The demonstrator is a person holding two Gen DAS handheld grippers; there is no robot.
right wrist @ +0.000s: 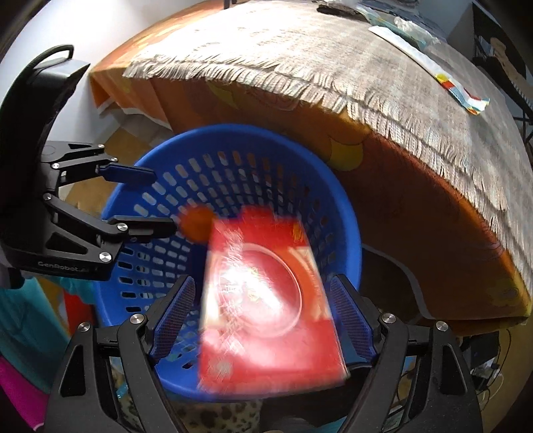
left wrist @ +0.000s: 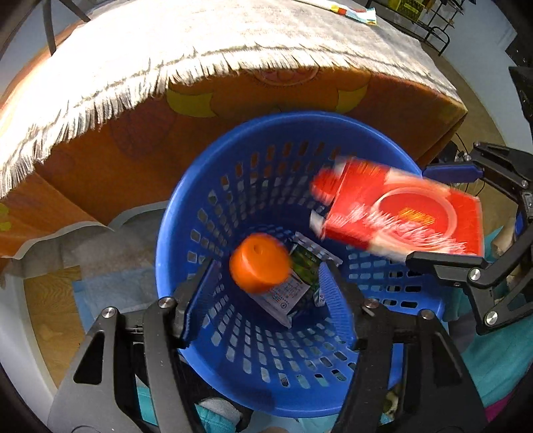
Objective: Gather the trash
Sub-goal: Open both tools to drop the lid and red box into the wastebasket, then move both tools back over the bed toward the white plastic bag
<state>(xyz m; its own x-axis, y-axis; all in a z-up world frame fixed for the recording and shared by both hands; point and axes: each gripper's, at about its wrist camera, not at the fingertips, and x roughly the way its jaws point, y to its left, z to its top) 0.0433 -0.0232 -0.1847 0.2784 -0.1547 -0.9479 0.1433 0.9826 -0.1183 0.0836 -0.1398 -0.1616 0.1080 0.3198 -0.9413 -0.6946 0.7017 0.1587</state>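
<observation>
Mid-task; blue basket (left wrist: pixel 206 186) already holds a green wrapper (left wrist: pixel 301 266); orange cup (left wrist: pixel 258 263) and red box (right wrist: pixel 266 299) blur above it, apparently dropping in; left gripper (left wrist: pixel 266 296) and right gripper (right wrist: pixel 263 313) both spread, pinching nothing; one wrapper (right wrist: pixel 463 90) left on the table (right wrist: pixel 299 43).

A grey woven cloth with a pale fringed edge (left wrist: pixel 206 43) lies over the top of a counter, its fringe hanging past the near edge. Beneath it an orange tablecloth with yellow shapes (left wrist: pixel 273 100) drapes down the counter's side. Below, pale-blue fabric (left wrist: pixel 110 286) lies on a wooden floor (left wrist: pixel 56 319). A dark metal wire rack (left wrist: pixel 429 20) stands beyond the counter's far corner. Turquoise cloth (right wrist: pixel 23 319) and a strip of magenta (right wrist: pixel 16 389) show at the left edge of the right wrist view, possibly clothing
</observation>
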